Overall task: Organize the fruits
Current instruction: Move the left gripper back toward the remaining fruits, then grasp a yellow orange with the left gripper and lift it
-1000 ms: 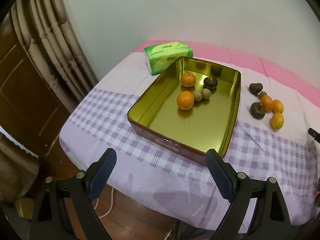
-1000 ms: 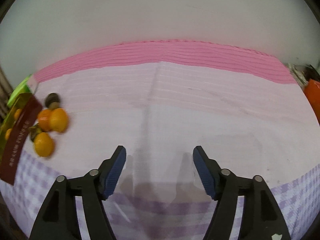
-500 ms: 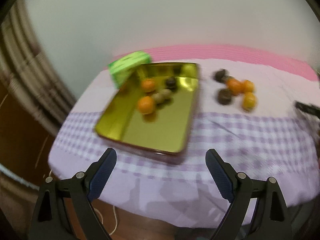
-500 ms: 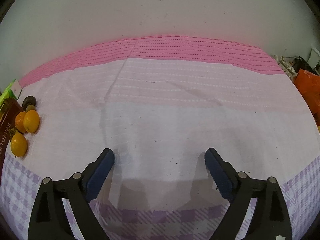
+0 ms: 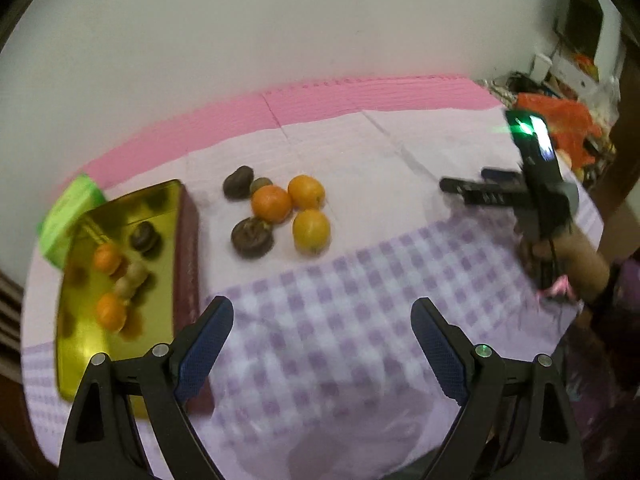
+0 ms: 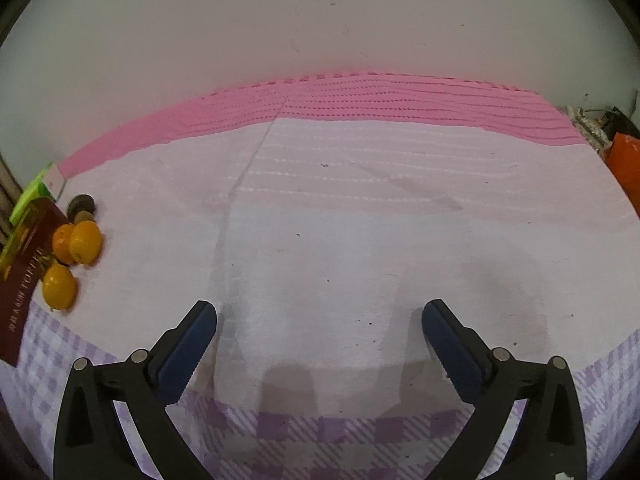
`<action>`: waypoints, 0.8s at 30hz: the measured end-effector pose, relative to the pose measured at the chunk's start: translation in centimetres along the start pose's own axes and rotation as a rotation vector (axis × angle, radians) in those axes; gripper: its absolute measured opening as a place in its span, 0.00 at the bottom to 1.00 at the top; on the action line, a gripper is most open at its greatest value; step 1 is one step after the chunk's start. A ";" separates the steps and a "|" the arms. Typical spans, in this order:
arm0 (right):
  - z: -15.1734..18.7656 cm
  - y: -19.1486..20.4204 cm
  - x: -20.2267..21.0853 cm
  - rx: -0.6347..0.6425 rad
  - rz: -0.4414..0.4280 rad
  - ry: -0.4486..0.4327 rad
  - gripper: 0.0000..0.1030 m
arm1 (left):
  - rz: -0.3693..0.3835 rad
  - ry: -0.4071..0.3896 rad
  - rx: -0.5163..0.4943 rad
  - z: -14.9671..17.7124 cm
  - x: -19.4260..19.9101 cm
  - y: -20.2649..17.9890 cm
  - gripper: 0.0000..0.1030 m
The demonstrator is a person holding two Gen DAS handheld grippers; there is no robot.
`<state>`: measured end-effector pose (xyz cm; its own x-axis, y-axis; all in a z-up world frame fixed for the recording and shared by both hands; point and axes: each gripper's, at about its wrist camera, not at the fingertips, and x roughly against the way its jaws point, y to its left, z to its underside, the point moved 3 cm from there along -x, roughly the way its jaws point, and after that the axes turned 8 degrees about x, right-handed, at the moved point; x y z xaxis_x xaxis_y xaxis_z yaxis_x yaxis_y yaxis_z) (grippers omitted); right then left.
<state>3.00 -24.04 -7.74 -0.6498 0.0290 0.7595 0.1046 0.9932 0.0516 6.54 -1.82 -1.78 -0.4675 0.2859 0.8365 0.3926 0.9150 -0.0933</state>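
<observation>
Since the earlier frame, the left view had swung from the gold tin toward the loose fruit. Largest first: the bench (image 5: pixel 360 320), under a pink and purple checked cloth, filled both views. The gold tin (image 5: pixel 120 336) sat at lower left, holding 2 oranges and some darker fruit. The loose fruit (image 5: pixel 280 212), 3 oranges and about 3 dark pieces, lay just right of the tin.

The left gripper (image 5: pixel 318 334) stood open and empty. The right gripper (image 6: pixel 320 332) was opening, nothing between its jaws.

Best approach, likely: centre 1 outer orange between the jaws, avoiding nudging its neighbours.
</observation>
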 end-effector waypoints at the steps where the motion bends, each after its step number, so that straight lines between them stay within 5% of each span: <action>1: 0.0 0.1 0.0 -0.003 -0.005 -0.002 1.00 | 0.003 0.013 0.010 -0.8 -0.8 0.3 0.86; 6: -0.2 -0.1 0.2 -0.013 -0.030 -0.013 1.00 | 0.054 0.048 0.036 -3.4 -3.7 -0.2 0.78; 10: -0.2 -0.3 0.3 -0.022 -0.059 -0.024 1.00 | 0.033 0.079 0.034 -4.6 -6.5 -1.0 0.62; 20: -0.1 -0.9 0.6 -0.066 -0.119 -0.055 1.00 | -0.033 0.142 0.035 -5.4 -11.3 -0.7 0.57; 24: -0.1 -1.2 0.7 -0.084 -0.141 -0.066 1.00 | -0.020 0.184 0.085 -5.2 -13.0 0.0 0.36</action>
<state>2.49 -25.25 -7.25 -0.7100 -0.0998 0.6971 0.0696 0.9751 0.2105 16.73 -6.99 -9.86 -0.3193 0.2174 0.9224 0.3127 0.9430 -0.1141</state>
